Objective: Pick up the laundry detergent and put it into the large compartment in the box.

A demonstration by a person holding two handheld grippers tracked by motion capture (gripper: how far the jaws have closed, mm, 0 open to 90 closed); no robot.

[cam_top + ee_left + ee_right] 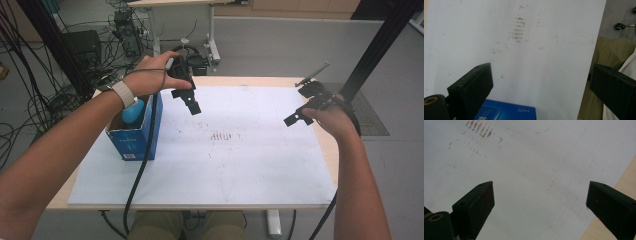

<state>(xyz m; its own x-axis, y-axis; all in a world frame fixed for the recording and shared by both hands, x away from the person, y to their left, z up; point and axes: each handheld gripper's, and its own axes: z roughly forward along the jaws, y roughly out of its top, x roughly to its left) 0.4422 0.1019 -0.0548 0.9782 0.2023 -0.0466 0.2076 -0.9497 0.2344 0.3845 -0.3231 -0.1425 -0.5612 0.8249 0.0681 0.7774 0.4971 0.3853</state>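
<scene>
High view: left tongs (187,97) and right tongs (300,116) hover over the white sheet (240,165); blue box (135,135) at the tabletop's left, contents untouched.
Left gripper view: jaws wide, empty.
Right gripper view: jaws wide, empty; work judged unstarted

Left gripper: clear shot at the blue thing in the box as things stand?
Probably yes. The left gripper hangs open just beside the blue box, whose top is open; the blue object sits exposed, though the wrist partly overhangs it.
</scene>
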